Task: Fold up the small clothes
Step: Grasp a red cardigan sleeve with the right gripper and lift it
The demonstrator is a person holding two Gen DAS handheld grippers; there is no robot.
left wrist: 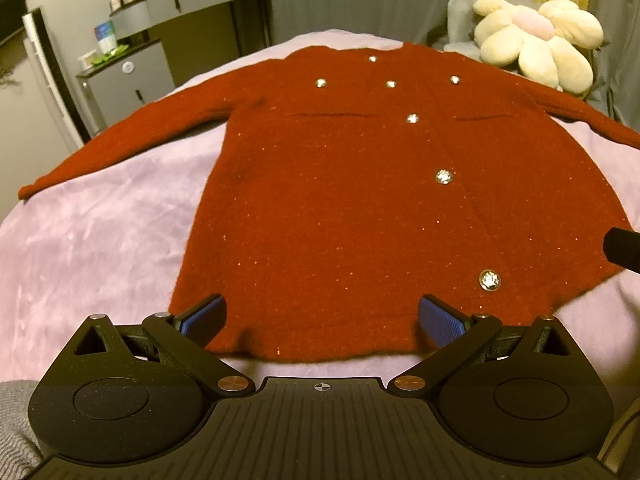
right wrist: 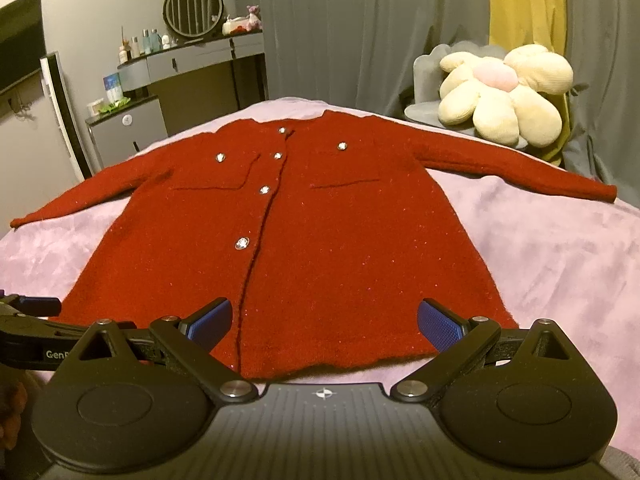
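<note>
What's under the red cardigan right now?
The red cardigan lies spread flat, buttoned, on a lilac blanket, which shows all around its body and sleeves. Whatever is directly beneath the knit is covered; nothing bulges through it.

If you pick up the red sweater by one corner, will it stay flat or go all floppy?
Probably floppy: the red sweater is soft fuzzy knit lying limp on the bedspread. Its long sleeves would likely dangle. The shiny buttons might add slight weight.
</note>
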